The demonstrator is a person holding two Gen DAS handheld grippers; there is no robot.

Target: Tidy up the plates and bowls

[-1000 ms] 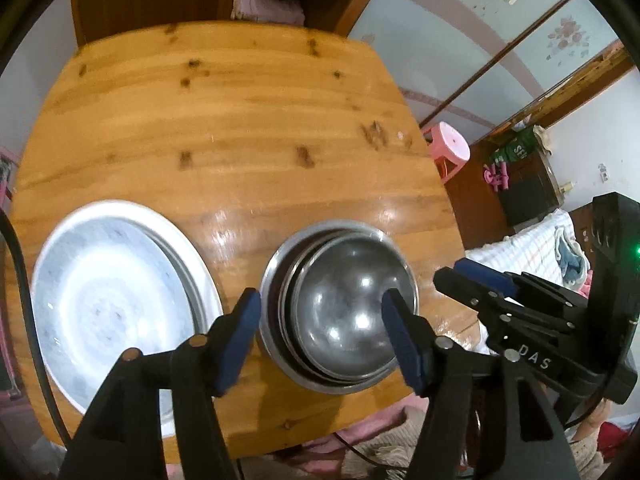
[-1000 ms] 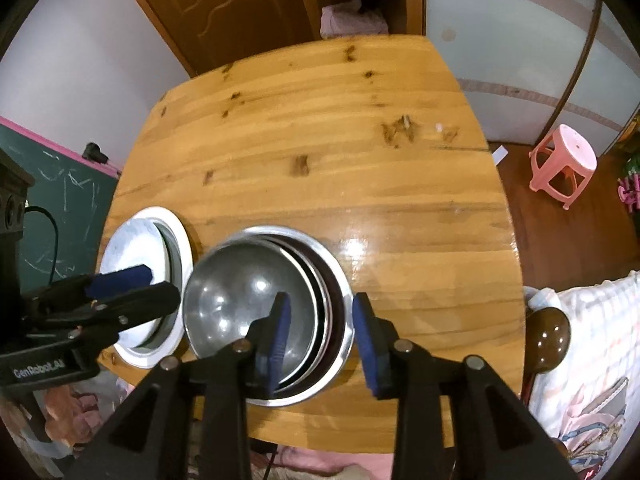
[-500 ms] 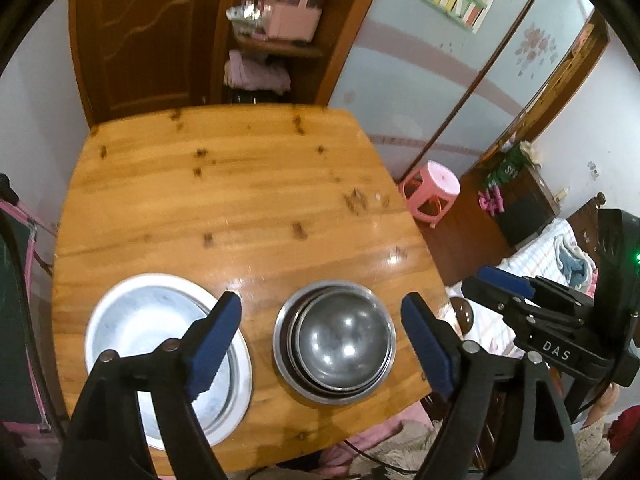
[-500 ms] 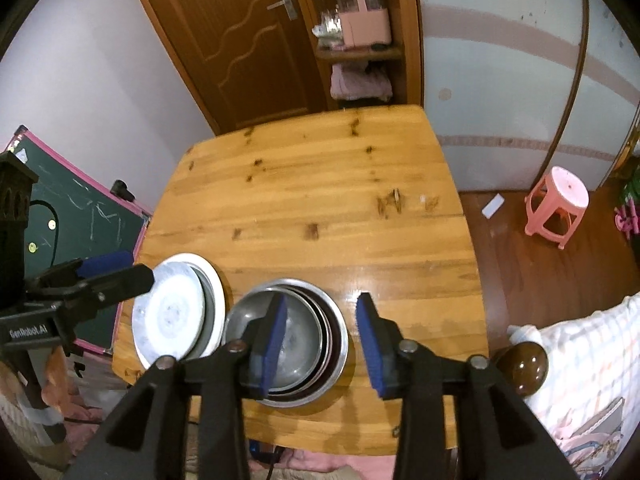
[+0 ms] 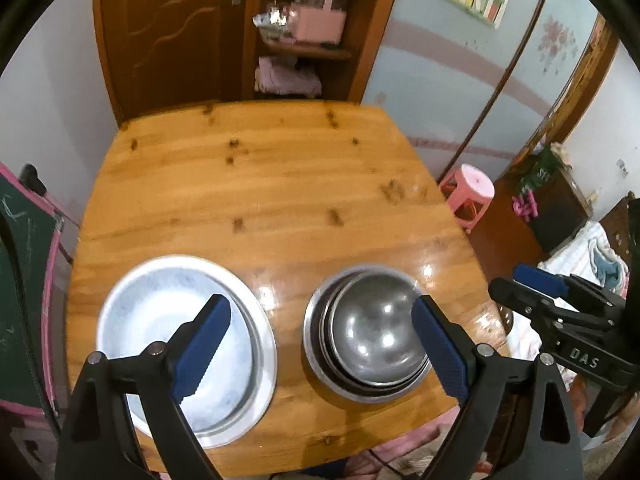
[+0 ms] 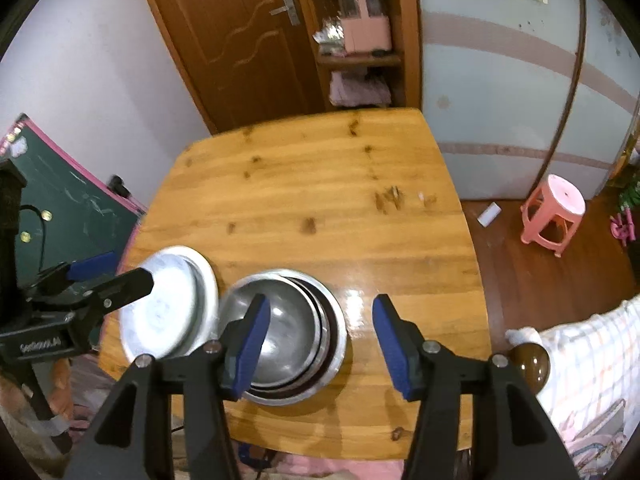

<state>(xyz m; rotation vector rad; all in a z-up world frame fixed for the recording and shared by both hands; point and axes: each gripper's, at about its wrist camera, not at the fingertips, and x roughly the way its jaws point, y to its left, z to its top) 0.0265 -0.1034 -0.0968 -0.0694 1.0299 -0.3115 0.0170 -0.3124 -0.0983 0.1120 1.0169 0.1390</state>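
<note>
A stack of steel bowls sits nested near the front edge of the wooden table. To its left lies a stack of pale metal plates. My left gripper hovers high above both stacks, its jaws opening wide with nothing between them. My right gripper hangs above the bowls' right side, jaws also opening and empty. Each gripper shows at the edge of the other's view: the right gripper and the left gripper.
Beyond the table stand a wooden door and a shelf with a pink box. A pink stool stands on the floor at the right. A green chalkboard leans at the left. A checked cloth lies at the lower right.
Both grippers have risen and pulled back from the bowls, so more of the room shows. Both sets of jaws have spread wider.
</note>
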